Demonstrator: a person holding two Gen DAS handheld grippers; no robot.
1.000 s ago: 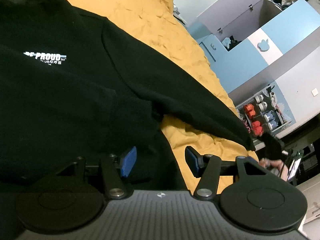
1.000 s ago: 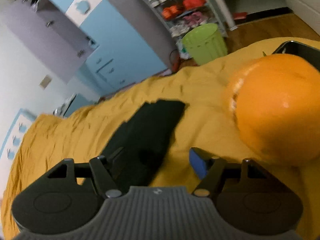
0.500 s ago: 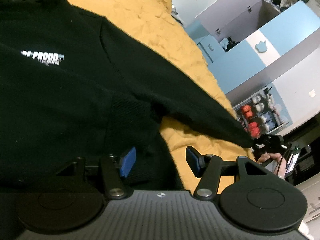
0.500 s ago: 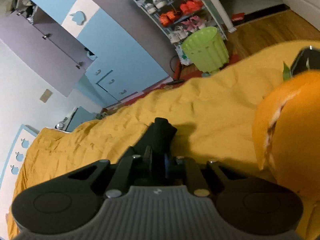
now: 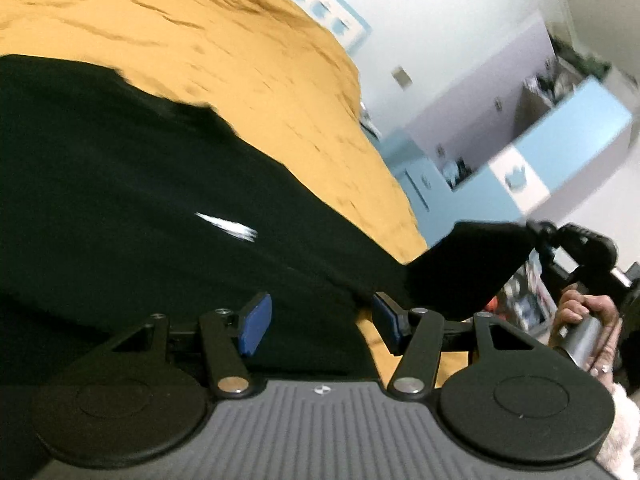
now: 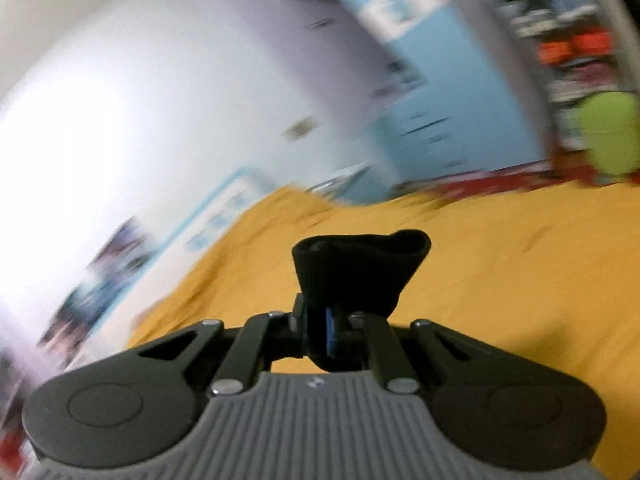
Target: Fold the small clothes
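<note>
Right gripper (image 6: 324, 336) pinches the black sweatshirt's cuff (image 6: 360, 268) above the bedsheet (image 6: 500, 264) — only the left view shows the left gripper (image 5: 316, 324) gaping, empty.

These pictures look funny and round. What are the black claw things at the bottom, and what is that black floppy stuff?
Those claws are grippers, like big tweezers. A person holds one in each hand, and a tiny round-eyed camera sits on each, looking forward along its fingers. That is why the pictures bend.

One picture is from the left gripper. Its blue pads stand open, holding nothing. In front of it a black sweatshirt lies on a bed with a mustard-yellow bedspread. At the right edge you can see the person's right hand holding the other gripper.

The other picture, blurry, is from the right gripper. It has just snapped shut on the sweatshirt's sleeve cuff and holds it above the bed.
</note>
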